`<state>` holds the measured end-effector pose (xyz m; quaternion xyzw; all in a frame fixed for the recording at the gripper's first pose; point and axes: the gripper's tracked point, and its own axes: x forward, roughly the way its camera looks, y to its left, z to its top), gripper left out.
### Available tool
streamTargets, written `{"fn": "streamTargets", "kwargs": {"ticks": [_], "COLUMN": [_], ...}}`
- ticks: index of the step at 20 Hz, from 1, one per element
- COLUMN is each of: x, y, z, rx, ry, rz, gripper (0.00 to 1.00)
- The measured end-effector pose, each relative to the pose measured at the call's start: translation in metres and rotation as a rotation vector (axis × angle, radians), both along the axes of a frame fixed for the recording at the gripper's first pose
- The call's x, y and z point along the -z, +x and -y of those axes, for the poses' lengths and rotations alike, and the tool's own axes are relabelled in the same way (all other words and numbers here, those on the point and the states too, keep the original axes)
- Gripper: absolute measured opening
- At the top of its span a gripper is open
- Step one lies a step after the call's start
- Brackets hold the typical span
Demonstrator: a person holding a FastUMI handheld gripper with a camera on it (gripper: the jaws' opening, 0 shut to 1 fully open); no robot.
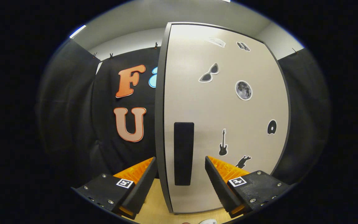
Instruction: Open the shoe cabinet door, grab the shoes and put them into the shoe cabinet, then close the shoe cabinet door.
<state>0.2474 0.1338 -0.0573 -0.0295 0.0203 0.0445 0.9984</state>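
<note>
The shoe cabinet door [222,109] is a pale beige panel with a dark edge, standing right in front of me with several small stickers on it. Its black vertical handle [183,154] sits near the door's left edge, just ahead of and between my fingers. My gripper [180,161] is open, its orange-and-black fingers [141,177] spread to either side of the handle and touching nothing. The left finger lies past the door's left edge and the right finger lies in front of the door face. A sliver of a white shoe [208,221] peeks in below the fingers.
A light wooden surface [154,208] lies under the fingers and the door's lower edge. Black cloth walls [73,124] close the booth to the left and right of the cabinet, with a white wall and ceiling above.
</note>
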Motion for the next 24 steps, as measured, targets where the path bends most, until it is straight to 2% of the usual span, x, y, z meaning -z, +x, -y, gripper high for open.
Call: {"fn": "streamTargets", "kwargs": {"ticks": [12, 14, 20, 23, 24], "x": [0.002, 0.003, 0.01, 0.008, 0.008], "y": [0.025, 0.026, 0.03, 0.028, 0.029], "z": [0.005, 0.005, 0.009, 0.005, 0.005], "rx": [0.041, 0.045, 0.056, 0.051, 0.054], "ry": [0.009, 0.006, 0.013, -0.004, -0.002], "rz": [-0.005, -0.009, -0.031, -0.024, -0.026], "gripper": [0.96, 0.92, 0.61, 0.38, 0.38]}}
